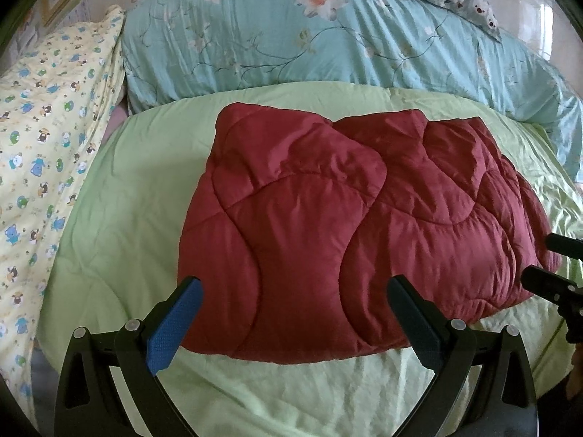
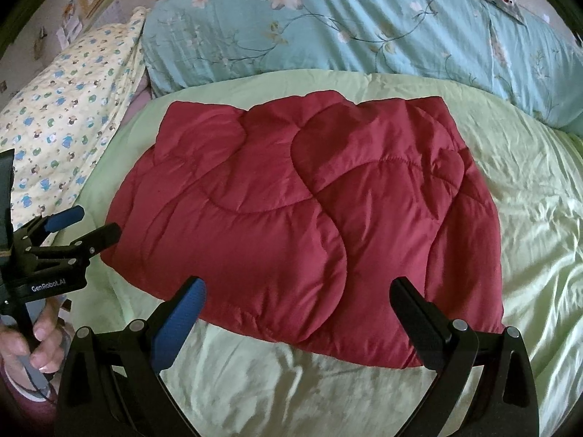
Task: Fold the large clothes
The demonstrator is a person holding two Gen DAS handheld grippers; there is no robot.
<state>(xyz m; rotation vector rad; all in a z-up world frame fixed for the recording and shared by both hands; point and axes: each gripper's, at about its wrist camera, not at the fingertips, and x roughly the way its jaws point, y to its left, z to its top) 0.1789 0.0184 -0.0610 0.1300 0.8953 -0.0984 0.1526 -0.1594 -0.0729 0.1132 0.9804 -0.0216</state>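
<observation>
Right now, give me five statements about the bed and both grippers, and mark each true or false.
1. The red quilted garment lies folded on the light green sheet. True.
2. The left gripper is clamped on the garment. False: its jaws stand open and hold nothing.
3. The right gripper is open and holds nothing. True.
4. The blue floral quilt lies on top of the garment. False: it lies behind the garment, at the far edge of the green sheet.
5. A yellow bedding piece with cartoon animals lies at the left of the green sheet. True.
</observation>
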